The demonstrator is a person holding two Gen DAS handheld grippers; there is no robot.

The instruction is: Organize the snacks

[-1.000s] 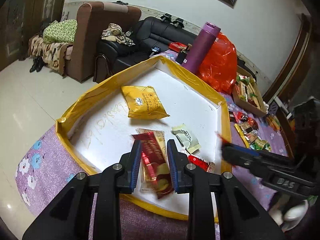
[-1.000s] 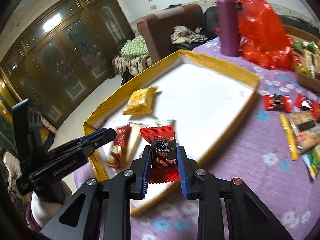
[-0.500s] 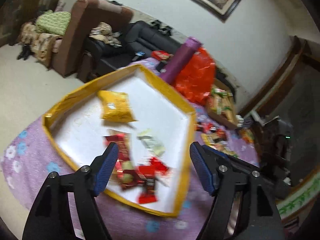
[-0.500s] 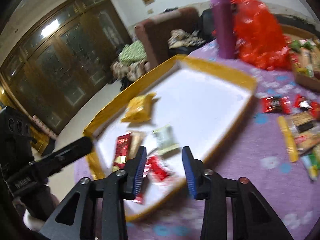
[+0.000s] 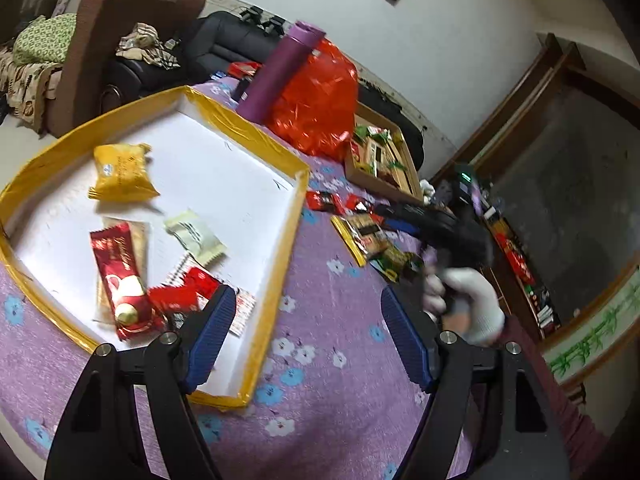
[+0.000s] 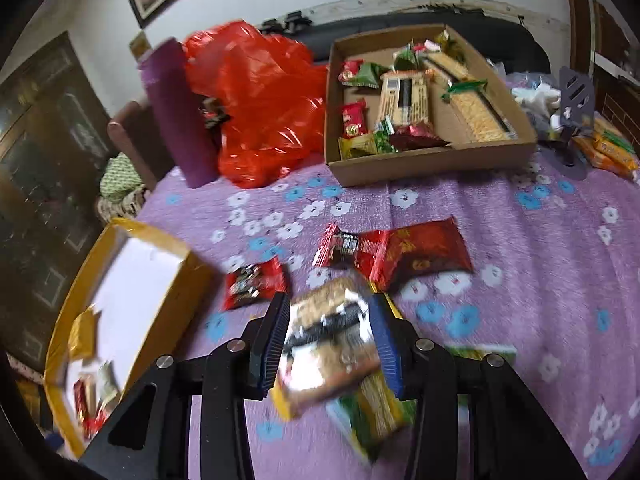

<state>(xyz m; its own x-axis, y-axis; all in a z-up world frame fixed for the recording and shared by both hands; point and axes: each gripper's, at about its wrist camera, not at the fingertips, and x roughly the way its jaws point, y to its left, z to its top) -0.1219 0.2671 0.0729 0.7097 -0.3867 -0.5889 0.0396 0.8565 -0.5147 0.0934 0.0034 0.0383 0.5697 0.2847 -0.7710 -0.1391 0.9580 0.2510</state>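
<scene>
Snacks lie in two places on the purple flowered tablecloth (image 6: 520, 240). In the yellow-rimmed white tray (image 5: 296, 184) there's a yellow packet (image 5: 120, 174), a pale wrapped biscuit (image 5: 194, 236), a long dark-red bar (image 5: 118, 272) and a small red packet (image 5: 188, 292). The left gripper (image 5: 304, 336) hangs over the tray's near right corner, jaws spread wide after just opening, nothing between them. Over at the loose pile, the right gripper (image 6: 328, 344) has its jaws parted too, opening a little further just now; a blurred brown-and-black biscuit pack (image 6: 328, 344) sits in the gap beneath, and whether the pads touch it can't be made out. Red packets (image 6: 400, 252) lie just beyond, another red packet (image 6: 256, 284) nearer the tray. At the back, a cardboard box (image 6: 432, 164) of more snacks, a red plastic bag (image 6: 264, 104), a purple bottle (image 6: 176, 112). A white-gloved hand (image 5: 468, 300) grips the right tool
</scene>
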